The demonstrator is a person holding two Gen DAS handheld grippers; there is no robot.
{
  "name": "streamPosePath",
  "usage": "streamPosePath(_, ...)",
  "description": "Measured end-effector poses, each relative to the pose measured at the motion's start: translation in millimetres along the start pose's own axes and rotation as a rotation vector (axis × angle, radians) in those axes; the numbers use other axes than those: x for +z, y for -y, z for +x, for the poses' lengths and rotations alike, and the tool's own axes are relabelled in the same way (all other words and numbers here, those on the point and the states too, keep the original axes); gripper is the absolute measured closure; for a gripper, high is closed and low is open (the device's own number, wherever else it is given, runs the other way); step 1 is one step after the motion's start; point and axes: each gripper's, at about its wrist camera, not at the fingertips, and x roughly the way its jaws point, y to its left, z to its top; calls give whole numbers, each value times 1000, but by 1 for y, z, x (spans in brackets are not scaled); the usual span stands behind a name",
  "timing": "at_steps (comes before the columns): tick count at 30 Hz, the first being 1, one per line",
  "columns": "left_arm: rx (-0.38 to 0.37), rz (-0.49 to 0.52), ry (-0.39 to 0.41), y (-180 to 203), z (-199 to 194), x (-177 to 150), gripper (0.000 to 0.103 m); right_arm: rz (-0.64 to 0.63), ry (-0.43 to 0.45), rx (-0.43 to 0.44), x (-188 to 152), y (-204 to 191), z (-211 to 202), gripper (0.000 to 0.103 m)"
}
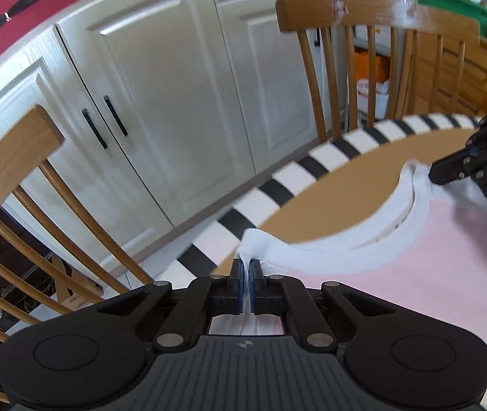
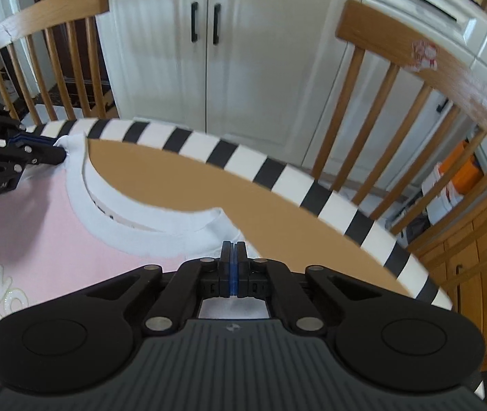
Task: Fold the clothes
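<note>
2 grippers of mine angle steeply down over the worktop [image 2: 174,178]. My left gripper [image 1: 246,267] pinches the pink shirt [image 1: 397,267] at its white shoulder. My right gripper [image 2: 232,257] is clamped on the other shoulder.

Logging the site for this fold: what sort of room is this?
Likely a home kitchen or dining area: white cabinets, wooden spindle-back chairs, and a round table with a striped edge holding the pink shirt.

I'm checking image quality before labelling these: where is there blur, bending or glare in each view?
Left wrist view: the wooden chair backs and white cabinet doors are motion-smeared, and the striped table edge bows from the fisheye. Right wrist view: sharper on the pink and white shirt, smeared at the right-hand chair; soft daylight, no harsh glare.
</note>
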Motion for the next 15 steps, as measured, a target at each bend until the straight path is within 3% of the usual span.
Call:
streamPosePath(1,11,5,2,2,1,-1,95,5,5,-7,-1,-1,1,102)
streamPosePath(4,81,-31,39,4,0,-1,73,15,36,-59,-3,-3,-6,94)
streamPosePath(7,88,-115,122,-7,-36,-15,73,22,125,-94,-16,-7,-42,91)
streamPosePath(11,2,-63,165,0,-109,-66,63,64,196,2,-73,-25,-112,72)
streamPosePath(15,-65,-20,116,28,-188,-144,59,27,146,92,-160,-60,-173,74)
